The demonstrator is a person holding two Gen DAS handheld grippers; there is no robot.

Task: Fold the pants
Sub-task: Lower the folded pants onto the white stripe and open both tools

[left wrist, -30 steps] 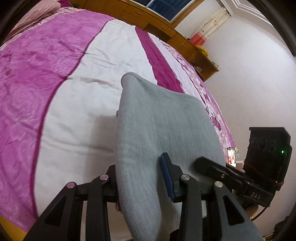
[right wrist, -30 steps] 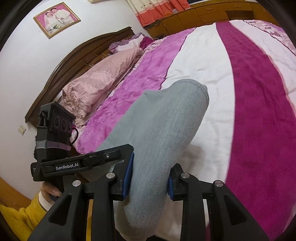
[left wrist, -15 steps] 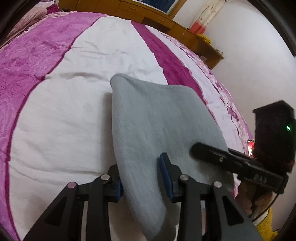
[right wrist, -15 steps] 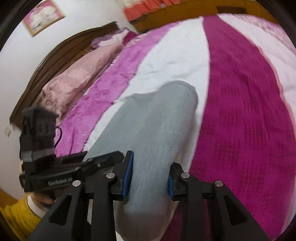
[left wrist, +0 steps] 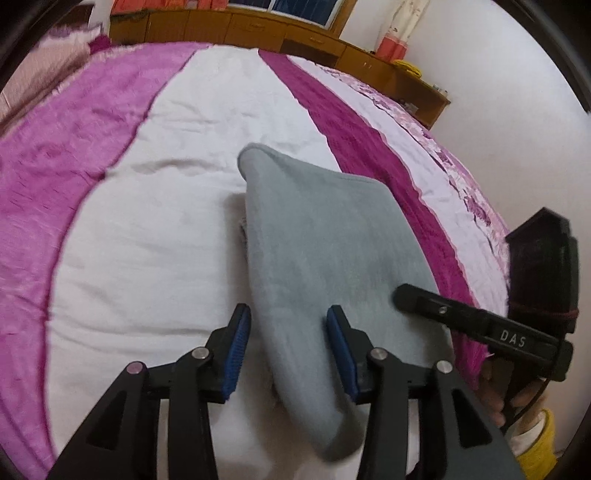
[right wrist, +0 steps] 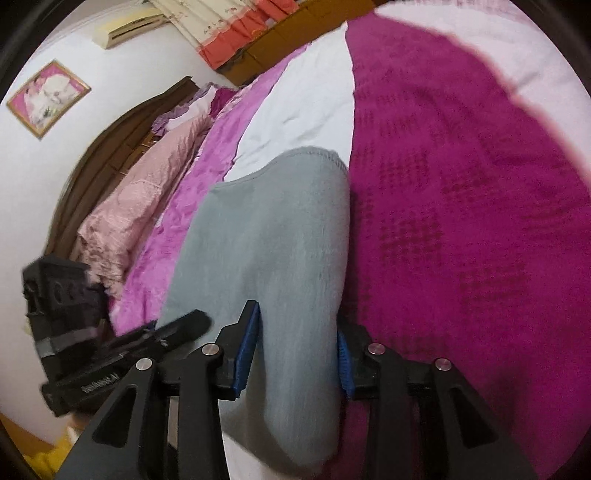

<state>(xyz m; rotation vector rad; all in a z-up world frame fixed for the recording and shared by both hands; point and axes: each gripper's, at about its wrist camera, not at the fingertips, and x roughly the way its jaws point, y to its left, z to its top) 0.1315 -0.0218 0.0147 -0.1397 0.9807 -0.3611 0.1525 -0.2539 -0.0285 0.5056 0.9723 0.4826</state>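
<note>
Grey pants, folded into a long strip, lie on the bed's striped cover, near end toward me. My left gripper straddles the near left corner with its jaws opening; a gap shows between the left blue pad and the cloth. In the right wrist view the pants fill the space between the pads of my right gripper, which still touch the cloth as the jaws are opening. Each view shows the other tool's black body beside the pants.
The bed has white, pink and magenta bands. A pink pillow and a dark wooden headboard lie at the left. Wooden cabinets run along the far wall. A hand in a yellow sleeve holds the right tool.
Both grippers have sunk toward the bed with the pants, which now rest flatter on the cover. The left jaws have spread and the left pad has come off the cloth.
</note>
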